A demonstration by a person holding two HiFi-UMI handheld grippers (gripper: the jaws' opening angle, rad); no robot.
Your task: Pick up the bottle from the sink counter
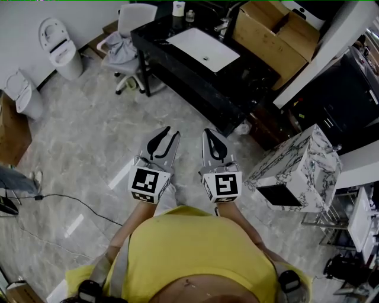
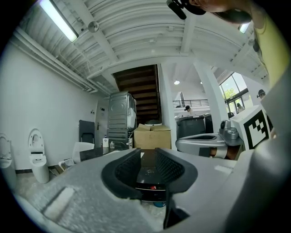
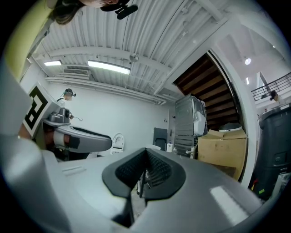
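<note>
Entry: bottle pick-up from the sink counter. Status as I judge it: not started, nothing gripped, nothing lifted

- Bottle (image 1: 178,8): upright at the far end of the sink counter (image 1: 155,34), well ahead of both grippers and past the white basin (image 1: 204,48). A smaller container (image 1: 189,16) stands just beside it. In the left gripper view the bottle (image 2: 105,142) sits far ahead and to the left of the jaws
- Left to do, by my reckoning: the whole approach across the floor, the reach over the counter, the closing on the bottle and the lift
- Left gripper (image 1: 172,131): I read its jaws as a little apart, with nothing between them. Only the counter's dark front shows through the gap
- Right gripper (image 1: 209,131): jaws brought together at the tips, clamped on nothing
- Pose: both grippers are held low and close in front of the person's torso. They lie side by side and near each other, roughly level, with their noses pointing forward toward the counter. Both are over bare marble floor and touch nothing
- Also noted: a cardboard box (image 1: 269,35) ahead and to the right of the right gripper, and an office chair (image 1: 127,41) ahead and to the left of the left one
</note>
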